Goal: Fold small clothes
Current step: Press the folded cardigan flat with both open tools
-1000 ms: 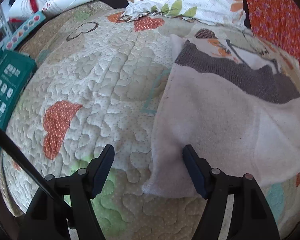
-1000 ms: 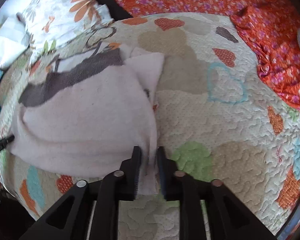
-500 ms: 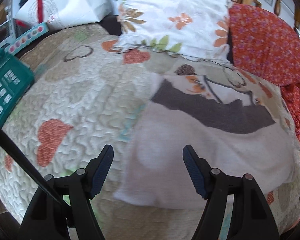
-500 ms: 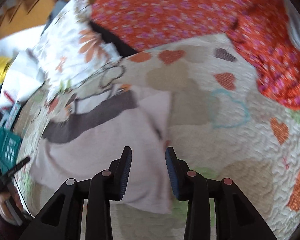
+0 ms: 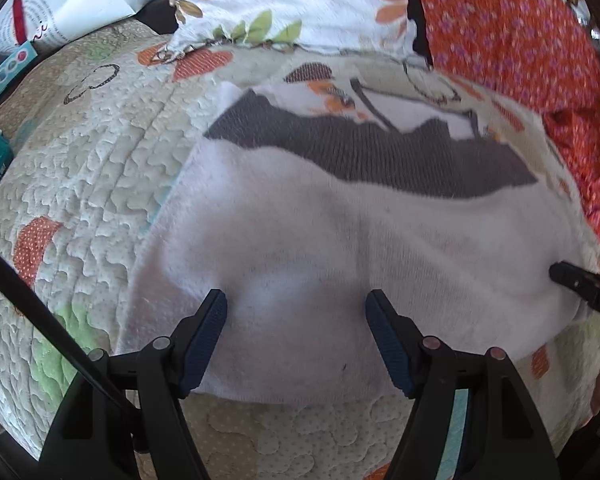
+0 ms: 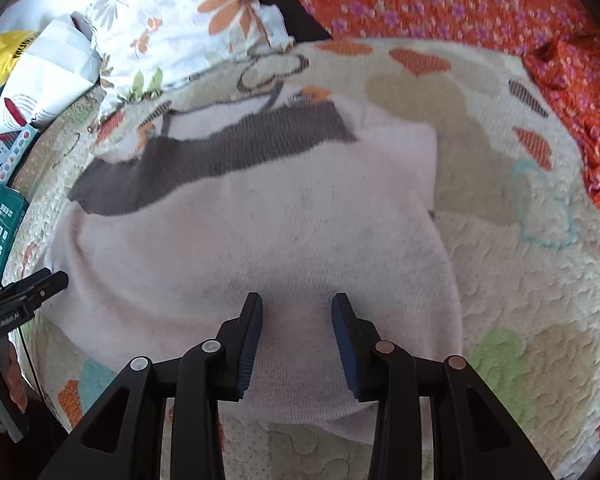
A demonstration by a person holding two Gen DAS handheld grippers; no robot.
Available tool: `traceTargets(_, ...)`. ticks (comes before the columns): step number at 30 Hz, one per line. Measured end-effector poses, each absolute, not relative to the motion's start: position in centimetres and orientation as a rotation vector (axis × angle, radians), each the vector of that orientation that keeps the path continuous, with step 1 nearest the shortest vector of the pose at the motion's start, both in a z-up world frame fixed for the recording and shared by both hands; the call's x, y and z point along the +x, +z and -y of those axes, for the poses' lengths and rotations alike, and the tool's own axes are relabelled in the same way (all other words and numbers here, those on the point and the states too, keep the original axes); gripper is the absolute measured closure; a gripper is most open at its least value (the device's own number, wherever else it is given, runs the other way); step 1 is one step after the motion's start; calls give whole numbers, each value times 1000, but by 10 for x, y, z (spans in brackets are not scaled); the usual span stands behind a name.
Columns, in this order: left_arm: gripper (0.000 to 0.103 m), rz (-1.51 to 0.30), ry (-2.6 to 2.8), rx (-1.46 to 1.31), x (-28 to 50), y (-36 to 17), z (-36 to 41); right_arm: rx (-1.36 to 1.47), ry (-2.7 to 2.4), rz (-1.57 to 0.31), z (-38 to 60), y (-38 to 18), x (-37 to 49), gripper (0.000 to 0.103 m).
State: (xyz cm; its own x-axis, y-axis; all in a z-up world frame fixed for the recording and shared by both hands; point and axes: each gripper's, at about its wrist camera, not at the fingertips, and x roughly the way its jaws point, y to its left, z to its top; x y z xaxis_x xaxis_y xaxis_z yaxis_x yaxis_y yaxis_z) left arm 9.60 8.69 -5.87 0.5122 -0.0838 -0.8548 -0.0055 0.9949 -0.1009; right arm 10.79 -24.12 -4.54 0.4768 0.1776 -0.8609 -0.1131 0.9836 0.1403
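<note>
A small white knitted garment [image 5: 340, 248] with a dark grey band [image 5: 380, 156] lies flat on the quilted bed cover; it also shows in the right wrist view [image 6: 260, 248]. My left gripper [image 5: 296, 300] is open and empty, its fingers over the garment's near left part. My right gripper [image 6: 297, 302] is open and empty over the garment's near right part. The right gripper's tip shows at the right edge of the left wrist view [image 5: 580, 280], and the left gripper shows at the left of the right wrist view [image 6: 28, 292].
The quilt [image 5: 80, 184] has heart patches. A floral pillow [image 5: 292, 0] and an orange flowered cloth [image 5: 520, 40] lie at the back. A teal box [image 6: 0, 232] and white papers [image 5: 60, 4] sit at the left.
My right gripper has let go of the garment's corner and opened. Both grippers have moved in over the garment, which now lies spread flat.
</note>
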Motion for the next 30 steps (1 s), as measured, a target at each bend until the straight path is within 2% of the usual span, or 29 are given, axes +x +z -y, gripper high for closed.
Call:
traceTargets(1,30,-1035,-45,-82,95,-60,-85,65,179,-1060,241,-46,108,61)
traceTargets(4,25,-1042,-42,-55,94,-63,-81,59,192,-1063,239,-47,108,48)
traceTargets(9,17,-1047,-31,5,94,-68,-73,24,201,-1069,231,-50,108,38)
traceTargets(19,1,-1030,-33,41,91,-74,-69,-23,201,-1072,223,-54,107,25)
traceTargets(25,0,-1021,-28,36,90,-75,-69,-88,197,-1070,213,-59,106,16)
traceTargets(30,0,-1017,-29,35,90,-76,-69,-107,189,-1069,211,-60,105,13)
